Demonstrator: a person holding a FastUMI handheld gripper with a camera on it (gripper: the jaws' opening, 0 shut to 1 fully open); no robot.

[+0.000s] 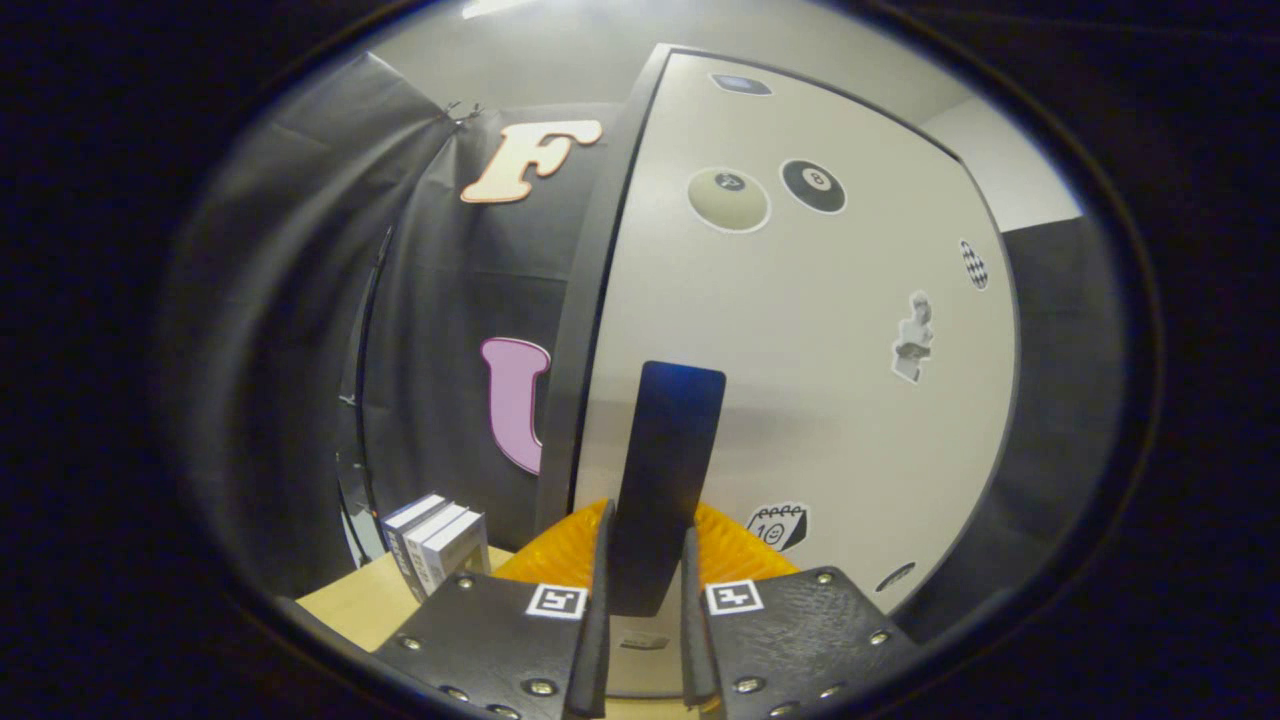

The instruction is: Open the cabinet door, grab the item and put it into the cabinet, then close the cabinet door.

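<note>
The claw (645, 560) is closed on the cabinet door's handle (668, 470), a dark flat bar that stands upright between the two fingers (598, 600), with both fingers pressing against its lower end. The gap between them is narrow, no wider than the handle itself. Each finger carries a small square marker (556, 601) near the top of its mount.

The handle sits on the cabinet door (800, 350), a pale panel with a dark frame (585, 330) running along its near edge. The door rises just ahead of the fingers, and whether it is shut flush or slightly ajar cannot be told from this angle. Several stickers dot the panel: a cream billiard ball (728, 198) and a black eight ball (812, 186) side by side near the top, a small bust figure (913, 338) off to the right, a checkered oval (973, 264) above that, and a calendar sticker (778, 526) low down, just right of the handle.

To the left of the fingers, on the light wooden desk (350, 600), stands a set of small white boxes (435, 545) packed upright against each other (possibly the item to be stored, though that cannot be confirmed). They sit near the foot of the cabinet, well apart from the claw, with the black cloth wall (440, 330) behind them.
</note>
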